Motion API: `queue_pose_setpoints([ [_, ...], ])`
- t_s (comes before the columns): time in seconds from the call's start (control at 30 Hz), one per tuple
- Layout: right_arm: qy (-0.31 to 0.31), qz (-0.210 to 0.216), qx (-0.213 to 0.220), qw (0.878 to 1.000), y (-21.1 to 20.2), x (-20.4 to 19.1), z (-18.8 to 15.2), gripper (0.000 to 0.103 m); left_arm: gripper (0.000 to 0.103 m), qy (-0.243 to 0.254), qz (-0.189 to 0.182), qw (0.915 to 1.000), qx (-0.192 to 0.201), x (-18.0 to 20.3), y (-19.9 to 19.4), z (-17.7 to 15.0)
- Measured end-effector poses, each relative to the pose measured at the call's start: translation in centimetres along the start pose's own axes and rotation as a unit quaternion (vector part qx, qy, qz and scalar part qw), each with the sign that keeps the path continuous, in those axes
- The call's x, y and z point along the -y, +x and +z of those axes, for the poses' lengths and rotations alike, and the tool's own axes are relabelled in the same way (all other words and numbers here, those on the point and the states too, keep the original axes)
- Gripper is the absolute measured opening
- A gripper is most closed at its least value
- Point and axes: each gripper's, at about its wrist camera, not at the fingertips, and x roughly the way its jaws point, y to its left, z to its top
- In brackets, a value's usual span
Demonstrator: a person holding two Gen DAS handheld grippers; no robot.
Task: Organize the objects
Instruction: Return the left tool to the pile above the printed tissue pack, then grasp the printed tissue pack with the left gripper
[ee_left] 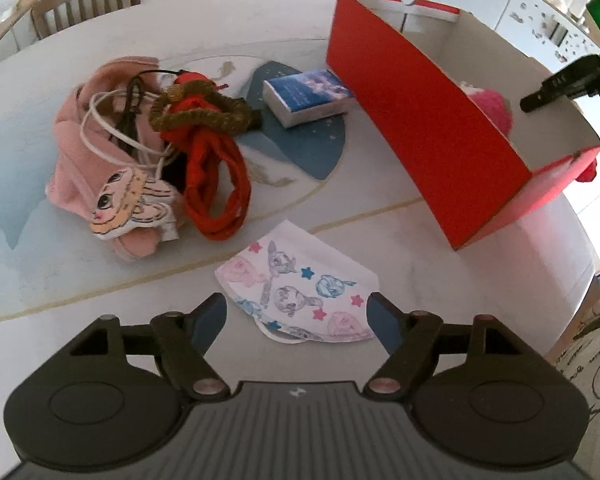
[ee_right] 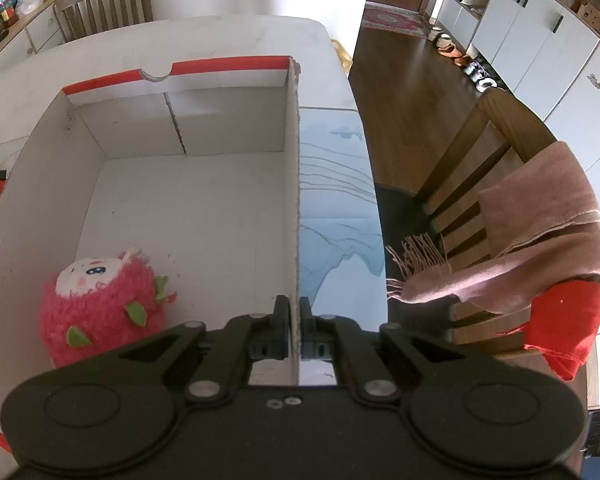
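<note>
A: On the white marbled bench (ee_left: pixel 260 20), what's nearest the left tongs (ee_left: pixel 296 316)?
B: Flat printed face mask (ee_left: pixel 300 292), between the released jaws, untouched. Cloth-and-cord pile (ee_left: pixel 148 148) beyond.
A: Right tongs (ee_right: pixel 295 312)?
B: Clenched on the red cardboard box (ee_right: pixel 294 200) wall, angled down. Fuzzy pink plush (ee_right: pixel 100 304) inside. Wooden chair (ee_right: pixel 480 152) beside.

Bare table (ee_left: pixel 380 208) lies open between the clothes pile (ee_left: pixel 148 152) on my left and the red box (ee_left: pixel 424 128) on my right, whose floor is clear beyond the plush toy (ee_right: pixel 100 304).
</note>
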Motion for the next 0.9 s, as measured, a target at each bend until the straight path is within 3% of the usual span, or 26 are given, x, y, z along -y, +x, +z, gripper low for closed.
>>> queue_pose_setpoints([
  [0.2, -0.001, 0.001, 0.0, 1.0, 0.0, -0.1, -0.1, 0.002, 0.076, -0.017, 0.023, 0.9994, -0.018, -0.5, 2.1, 0.3],
  [0.47, -0.002, 0.001, 0.0, 1.0, 0.0, -0.1, -0.1, 0.002, 0.074, 0.011, 0.044, 0.9987, -0.021, 0.4, 3.0, 0.5],
  [0.57, 0.0, 0.001, -0.001, 1.0, 0.1, -0.2, -0.2, 0.002, 0.065, 0.026, 0.047, 0.9984, -0.02, 0.8, 3.0, 0.5],
  [0.63, 0.0, 0.0, -0.002, 1.0, 0.1, -0.2, -0.2, 0.002, 0.053, 0.03, 0.044, 0.9984, -0.017, 1.0, 2.9, 0.6],
  [0.73, 0.0, -0.001, -0.003, 1.0, 0.1, -0.3, -0.3, 0.003, 0.029, 0.035, 0.033, 0.9988, -0.014, 1.4, 2.7, 0.6],
  [0.77, 0.0, -0.001, -0.003, 1.0, 0.1, -0.3, -0.3, 0.003, 0.025, 0.037, 0.032, 0.9987, -0.013, 1.5, 2.7, 0.6],
  [0.83, 0.001, -0.001, -0.003, 1.0, 0.0, -0.3, -0.3, 0.003, 0.005, 0.045, 0.044, 0.998, -0.007, 1.8, 2.6, 0.6],
  [0.9, 0.001, -0.001, -0.003, 1.0, 0.0, -0.3, -0.3, 0.003, 0.002, 0.046, 0.051, 0.9976, -0.006, 1.7, 2.7, 0.7],
])
